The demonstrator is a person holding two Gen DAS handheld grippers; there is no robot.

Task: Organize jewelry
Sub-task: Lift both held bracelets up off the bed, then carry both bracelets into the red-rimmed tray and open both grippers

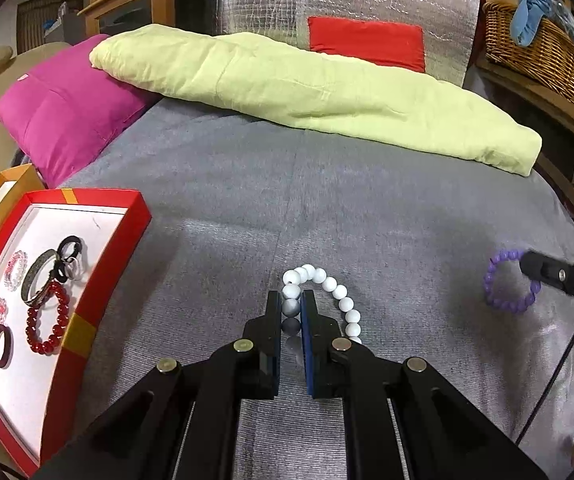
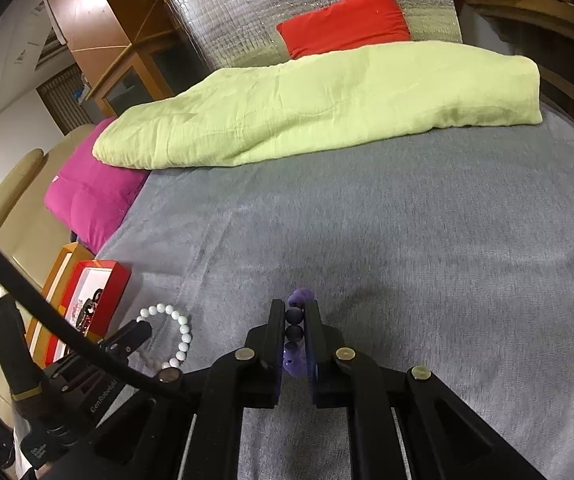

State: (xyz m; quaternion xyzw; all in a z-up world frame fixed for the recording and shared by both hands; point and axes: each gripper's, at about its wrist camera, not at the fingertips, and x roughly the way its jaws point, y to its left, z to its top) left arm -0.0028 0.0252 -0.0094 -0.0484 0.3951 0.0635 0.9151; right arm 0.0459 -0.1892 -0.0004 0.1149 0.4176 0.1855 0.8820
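The left gripper [image 1: 291,300] is closed to a narrow gap on the white bead bracelet [image 1: 329,286], with a run of beads pinched between its two fingers; the rest of the loop curves out to the right of the fingers and lies on the grey bed cover [image 1: 367,208], in the near middle of the bed. The right gripper [image 2: 293,312] is likewise nearly closed, clamping several beads of the purple bead bracelet [image 2: 301,298] between its fingers; in the left wrist view this bracelet [image 1: 503,284] lies toward the near right edge of the bed, with the right gripper's tip on its upper right side. The two bracelets are well apart. A red tray [image 1: 87,312] with a white floor sits at the near left edge of the bed. It holds a red bead bracelet [image 1: 49,320], a dark ring [image 1: 1,346], a grey bangle [image 1: 37,278], a black ring [image 1: 70,248] and clear pinkish coiled pieces. A folded light green blanket [image 1: 307,100] lies across the far side of the bed, with a magenta pillow [image 1: 63,120] at the far left corner.
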